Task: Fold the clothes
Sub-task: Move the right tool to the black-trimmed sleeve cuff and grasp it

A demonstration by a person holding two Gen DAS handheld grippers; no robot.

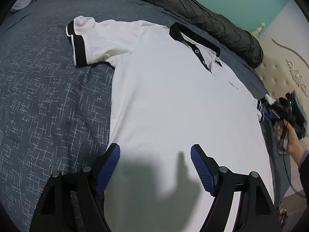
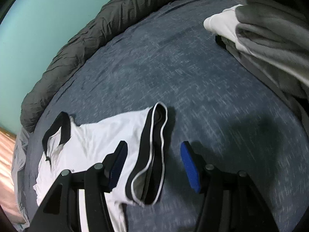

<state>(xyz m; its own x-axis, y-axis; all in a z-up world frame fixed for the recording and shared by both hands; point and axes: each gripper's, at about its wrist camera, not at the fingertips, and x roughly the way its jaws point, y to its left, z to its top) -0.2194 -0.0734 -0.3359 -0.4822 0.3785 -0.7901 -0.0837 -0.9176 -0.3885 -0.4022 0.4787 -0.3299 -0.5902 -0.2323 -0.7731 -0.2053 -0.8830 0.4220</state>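
Note:
A white polo shirt (image 1: pixel 173 96) with a black collar (image 1: pixel 193 36) lies face up, spread flat on the blue bedspread (image 1: pixel 48 96). Its far sleeve with a black cuff (image 1: pixel 78 46) lies out to the left. My left gripper (image 1: pixel 154 148) hangs open over the shirt's lower part near its left edge, nothing between the fingers. In the right wrist view the other sleeve's black cuff (image 2: pixel 154 154) with white piping lies between the fingers of my right gripper (image 2: pixel 154 145), which stands open, pads apart from the cloth. A hand (image 1: pixel 293 141) holds that gripper (image 1: pixel 270 112) at the shirt's right side.
A rolled dark grey duvet (image 1: pixel 193 9) runs along the bed's far edge below a teal wall. A heap of grey and white clothes (image 2: pixel 260 38) sits on the bed at the upper right. A cream tufted headboard (image 1: pixel 285 73) stands at the right.

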